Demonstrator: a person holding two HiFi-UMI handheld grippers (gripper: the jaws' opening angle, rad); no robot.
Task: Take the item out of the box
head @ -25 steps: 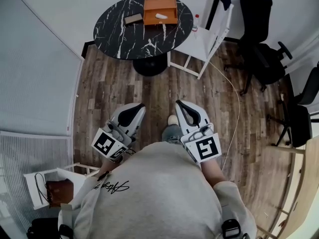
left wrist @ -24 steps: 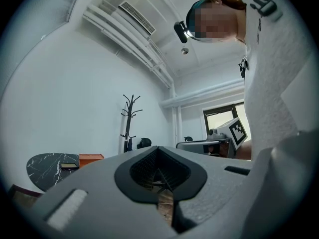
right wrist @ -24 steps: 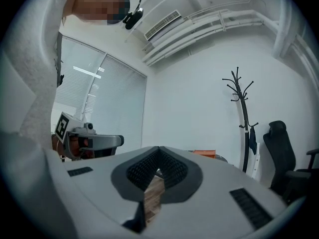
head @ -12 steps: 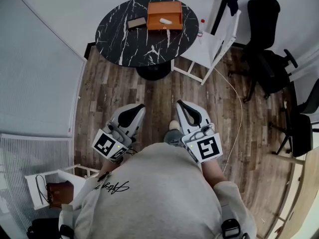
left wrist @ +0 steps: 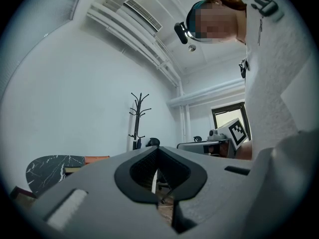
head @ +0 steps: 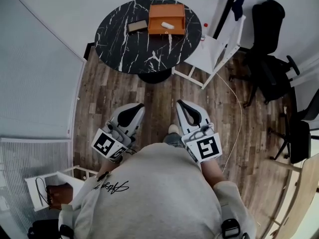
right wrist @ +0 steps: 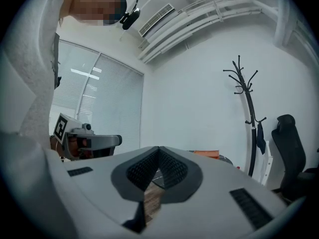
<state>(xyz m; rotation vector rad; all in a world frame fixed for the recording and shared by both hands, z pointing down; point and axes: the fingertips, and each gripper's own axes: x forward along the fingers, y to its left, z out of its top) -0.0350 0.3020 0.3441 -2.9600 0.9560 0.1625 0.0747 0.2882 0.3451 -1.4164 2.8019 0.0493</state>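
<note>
Item (head: pixel 167 25) in box (head: pixel 167 15) | left gripper (head: pixel 138 106) fingers clenched, empty | right gripper (head: pixel 180 104) fingers clenched, empty

Round black marble table (head: pixel 124 44) top centre, with a small flat brown object (head: pixel 137 26) on it, can't tell what. White chair (head: pixel 212 54) just right of the table. Black office chair (head: pixel 271 59) upper right. White cable (head: pixel 240 118) runs over the wood plank floor (head: pixel 114 91). Brown bag (head: pixel 59 195) lower left. Black coat stand (right wrist: pixel 246 108) at the wall, right of frame in the right gripper view.
</note>
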